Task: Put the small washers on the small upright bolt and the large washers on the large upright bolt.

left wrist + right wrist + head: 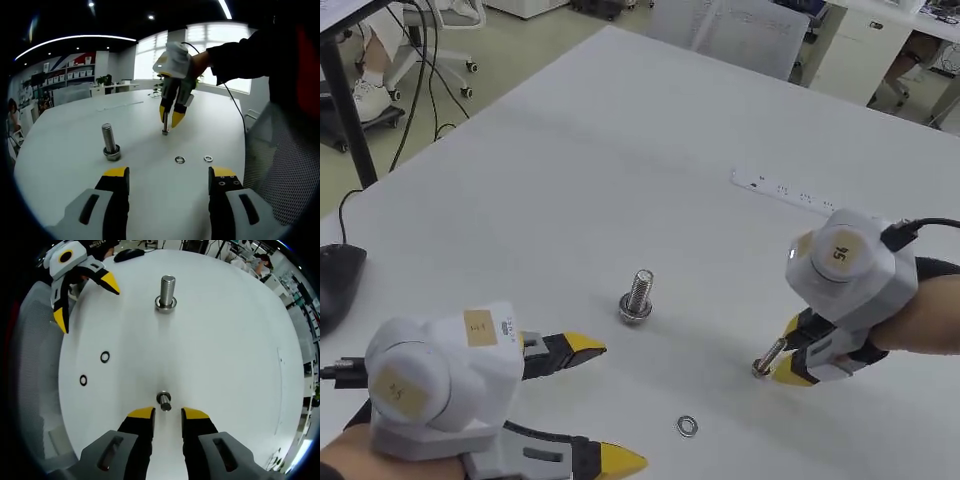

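Left gripper [603, 405] stood wide open and empty, a little short of the loose washers [180, 160] lying flat on the table [620, 150]. Right gripper [167, 414] was narrowly parted and empty, its tips just beside the small bolt [164, 401]. The large bolt [637, 297] stood well apart, with a ring [165, 308] at its base. We judged two risks: the right tips could nudge the small bolt over, and the thin washers could skid from closing jaws.
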